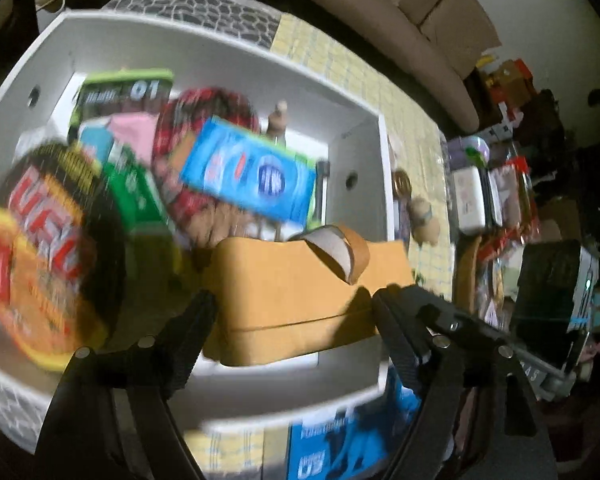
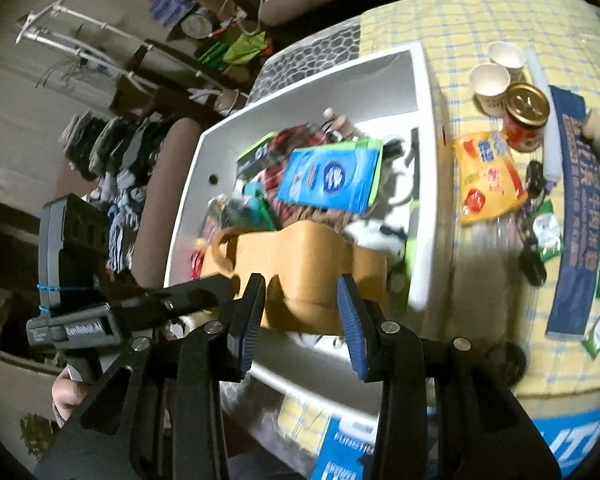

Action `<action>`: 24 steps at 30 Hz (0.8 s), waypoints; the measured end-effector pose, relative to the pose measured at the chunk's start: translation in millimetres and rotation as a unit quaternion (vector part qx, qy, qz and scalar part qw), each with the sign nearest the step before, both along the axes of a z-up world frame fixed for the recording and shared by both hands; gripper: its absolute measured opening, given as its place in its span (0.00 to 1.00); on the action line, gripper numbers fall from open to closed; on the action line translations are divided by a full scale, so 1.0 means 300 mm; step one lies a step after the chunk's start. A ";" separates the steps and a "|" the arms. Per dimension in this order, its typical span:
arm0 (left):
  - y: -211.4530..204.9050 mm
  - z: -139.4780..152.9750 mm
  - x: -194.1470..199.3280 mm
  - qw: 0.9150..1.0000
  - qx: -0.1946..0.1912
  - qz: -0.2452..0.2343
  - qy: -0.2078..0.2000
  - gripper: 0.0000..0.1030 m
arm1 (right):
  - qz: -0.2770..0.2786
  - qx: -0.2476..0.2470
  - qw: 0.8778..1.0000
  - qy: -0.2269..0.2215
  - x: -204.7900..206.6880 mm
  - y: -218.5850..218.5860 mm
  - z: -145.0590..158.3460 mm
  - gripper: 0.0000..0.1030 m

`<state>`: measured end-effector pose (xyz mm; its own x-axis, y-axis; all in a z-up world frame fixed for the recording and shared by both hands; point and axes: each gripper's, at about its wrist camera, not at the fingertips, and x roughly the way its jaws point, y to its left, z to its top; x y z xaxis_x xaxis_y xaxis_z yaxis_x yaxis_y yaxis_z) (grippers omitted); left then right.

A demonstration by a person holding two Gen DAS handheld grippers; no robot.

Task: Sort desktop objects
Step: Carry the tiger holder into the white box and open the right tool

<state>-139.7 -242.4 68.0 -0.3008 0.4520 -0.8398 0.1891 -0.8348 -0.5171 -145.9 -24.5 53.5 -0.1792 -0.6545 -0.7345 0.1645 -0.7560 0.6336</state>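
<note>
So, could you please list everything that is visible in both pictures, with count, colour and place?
storage bin: one, white, on the table, nearly full
tan box: one, over the bin's near end, between both grippers
blue packet: one, on top of the pile in the bin
paper cups: two, white, on the yellow checked cloth
jar: one, red with gold lid, beside the cups
snack bag: one, yellow, on the cloth
left gripper: black, shut on the box
right gripper: blue pads, shut on the box
</note>
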 end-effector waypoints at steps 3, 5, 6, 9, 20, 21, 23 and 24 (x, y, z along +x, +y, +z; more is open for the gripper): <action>-0.009 -0.013 -0.090 1.000 0.001 0.005 0.008 0.80 | -0.009 0.020 1.000 0.022 -0.071 -0.010 0.001 0.35; -0.016 -0.033 -0.144 1.000 0.007 0.011 0.008 0.80 | -0.009 0.044 0.998 0.033 -0.109 -0.023 -0.002 0.35; -0.015 -0.040 -0.162 1.000 0.008 0.014 0.008 0.80 | -0.010 0.056 0.998 0.038 -0.132 -0.030 -0.003 0.35; -0.034 -0.059 -0.183 1.000 0.012 0.027 0.007 0.81 | 0.002 0.076 0.996 0.050 -0.171 -0.063 -0.011 0.35; -0.085 -0.076 -0.075 0.999 -0.021 0.009 0.043 0.88 | 0.023 0.100 0.992 0.075 -0.188 -0.079 -0.026 0.59; -0.073 -0.081 -0.074 0.999 -0.026 0.003 0.044 0.88 | 0.020 0.095 0.993 0.064 -0.191 -0.083 -0.039 0.59; -0.043 -0.089 -0.067 0.998 -0.045 -0.008 0.049 0.88 | 0.016 0.094 0.994 0.051 -0.187 -0.090 -0.060 0.59; -0.026 -0.095 -0.063 0.997 -0.054 -0.015 0.051 0.88 | 0.016 0.096 0.994 0.053 -0.183 -0.092 -0.063 0.58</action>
